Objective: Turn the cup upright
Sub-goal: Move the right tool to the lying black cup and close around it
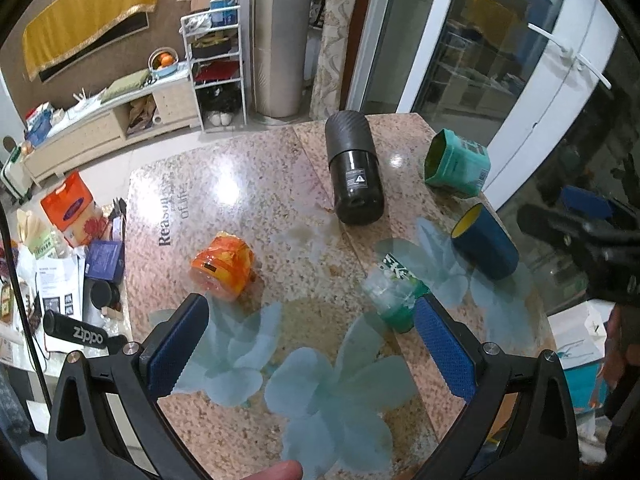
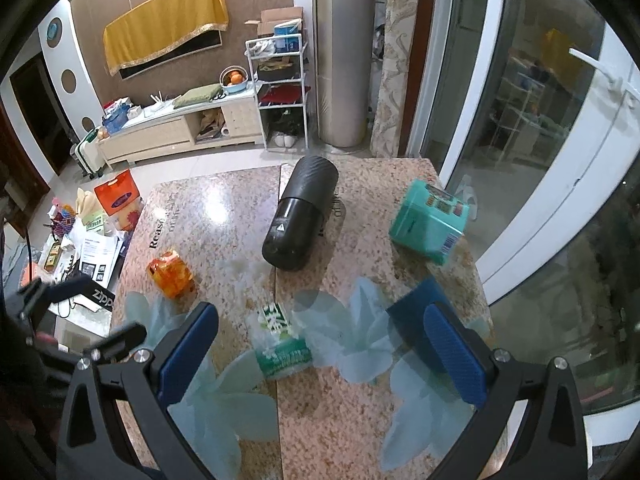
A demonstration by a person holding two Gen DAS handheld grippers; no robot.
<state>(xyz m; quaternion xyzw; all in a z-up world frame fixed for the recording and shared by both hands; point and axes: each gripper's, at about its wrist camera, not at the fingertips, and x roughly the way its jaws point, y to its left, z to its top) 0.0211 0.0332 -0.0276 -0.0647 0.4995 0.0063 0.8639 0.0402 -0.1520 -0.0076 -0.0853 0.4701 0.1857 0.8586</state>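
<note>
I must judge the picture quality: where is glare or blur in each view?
Left wrist view: a bright lamp glare lies on the table, beside the black flask; the right gripper at the edge is dark and blurred. Right wrist view: a glare patch on the table; the left gripper is blurred; the fisheye bends the door frame.

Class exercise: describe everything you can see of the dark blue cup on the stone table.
The dark blue cup is a plain cylinder with a yellow inside, material unclear. It lies on its side near the right edge of the table, open mouth facing the far end, below the teal cup. It rests on the table only; neither gripper holds it.
</note>
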